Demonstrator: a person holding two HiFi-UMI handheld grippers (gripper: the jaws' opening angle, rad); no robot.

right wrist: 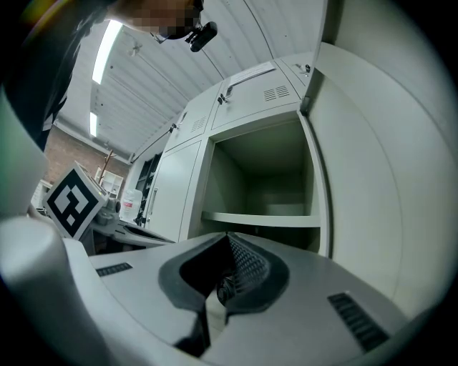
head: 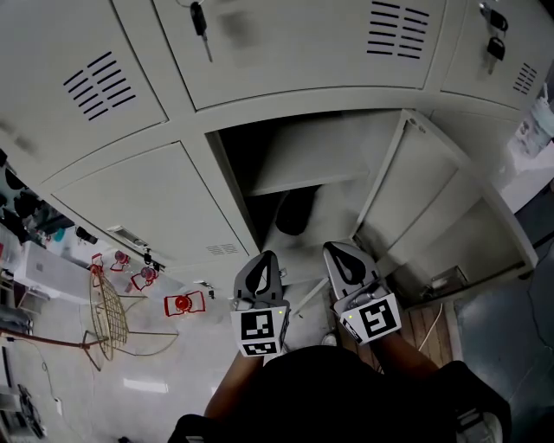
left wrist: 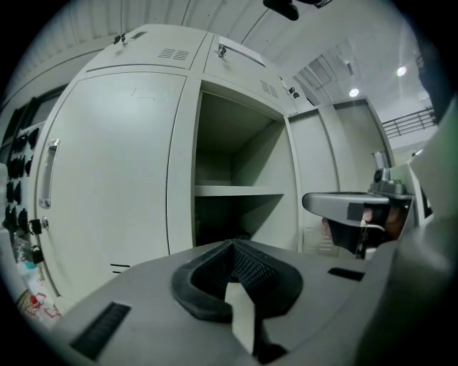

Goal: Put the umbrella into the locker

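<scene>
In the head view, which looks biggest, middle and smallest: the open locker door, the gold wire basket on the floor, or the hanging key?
1. open locker door, by far the largest
2. gold wire basket
3. hanging key, the smallest

The gaps are wide, so nearness to the camera does not change the order.

Locker [head: 320,147] doorway open, shelf [head: 299,183] across inside

Two grippers are counted at six o'clock in the head view, a left gripper [head: 267,256] and a right gripper [head: 332,247]. One open locker [head: 320,147] is seen at twelve o'clock of them, with one shelf [head: 303,178], one open door [head: 415,186] and one dark bundle [head: 294,212] inside. Four closed doors [head: 147,199] are counted, two sets of keys [head: 200,22], and, at eight o'clock, four small red items [head: 183,304] and one wire frame [head: 108,316].
</scene>
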